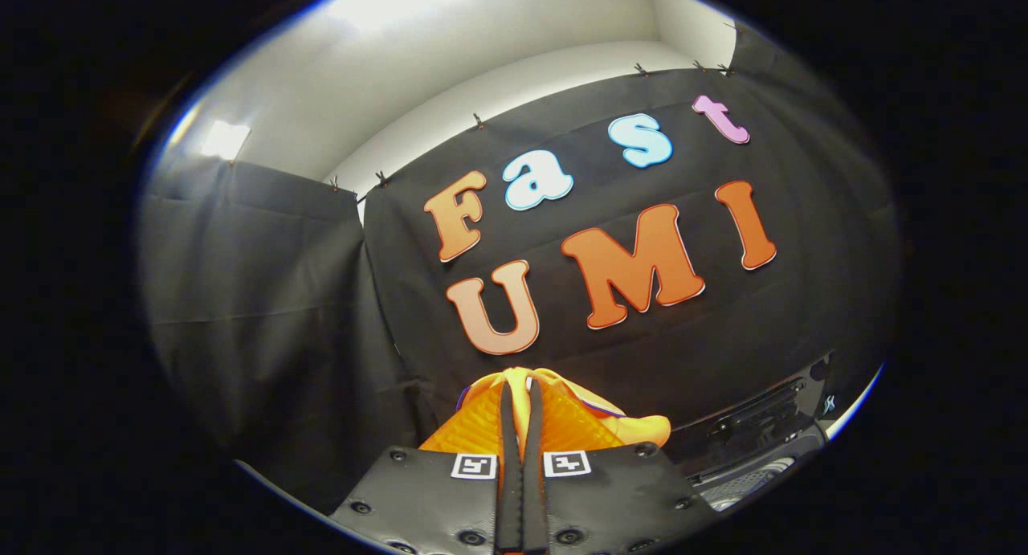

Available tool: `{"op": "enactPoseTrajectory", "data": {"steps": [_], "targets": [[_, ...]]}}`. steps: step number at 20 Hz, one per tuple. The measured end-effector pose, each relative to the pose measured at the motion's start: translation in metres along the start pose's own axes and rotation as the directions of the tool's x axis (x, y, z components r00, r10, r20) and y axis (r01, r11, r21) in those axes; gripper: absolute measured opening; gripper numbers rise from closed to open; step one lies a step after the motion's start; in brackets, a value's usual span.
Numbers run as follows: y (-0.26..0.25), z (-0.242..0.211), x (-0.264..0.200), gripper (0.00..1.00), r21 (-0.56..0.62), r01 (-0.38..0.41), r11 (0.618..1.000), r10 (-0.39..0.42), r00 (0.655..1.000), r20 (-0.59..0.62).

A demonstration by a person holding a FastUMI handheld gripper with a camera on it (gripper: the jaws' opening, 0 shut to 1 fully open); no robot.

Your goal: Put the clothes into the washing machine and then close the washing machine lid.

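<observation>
An orange piece of clothing (562, 426) with a ribbed weave is pinched between my fingers and bunches up around them, lifted in the air in front of the booth's black cloth wall. My gripper (520, 394) is shut on it, the two fingers nearly touching with a thin fold of fabric between them. Below and to the right of the fingers I see the dark top of the washing machine (763, 434), with a pale, perforated part of it (743, 487) showing at the lower right.
Black cloth (265, 298) hangs on the left and behind. A white wall and ceiling (482, 65) rise above the cloth.
</observation>
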State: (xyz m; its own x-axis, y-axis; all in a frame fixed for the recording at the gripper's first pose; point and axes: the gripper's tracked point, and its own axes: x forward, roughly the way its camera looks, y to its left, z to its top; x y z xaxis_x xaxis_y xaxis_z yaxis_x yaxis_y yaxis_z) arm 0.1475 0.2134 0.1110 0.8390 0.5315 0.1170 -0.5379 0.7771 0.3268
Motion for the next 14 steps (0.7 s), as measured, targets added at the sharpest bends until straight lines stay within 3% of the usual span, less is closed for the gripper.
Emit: {"op": "enactPoseTrajectory", "data": {"steps": [7, 14], "targets": [[-0.128, 0.040, -0.030, 0.08, -0.028, 0.060, 0.998, -0.059, 0.998, 0.024], [-0.234, 0.006, -0.050, 0.08, -0.043, 0.127, 0.991, -0.129, 0.990, -0.059]]}}
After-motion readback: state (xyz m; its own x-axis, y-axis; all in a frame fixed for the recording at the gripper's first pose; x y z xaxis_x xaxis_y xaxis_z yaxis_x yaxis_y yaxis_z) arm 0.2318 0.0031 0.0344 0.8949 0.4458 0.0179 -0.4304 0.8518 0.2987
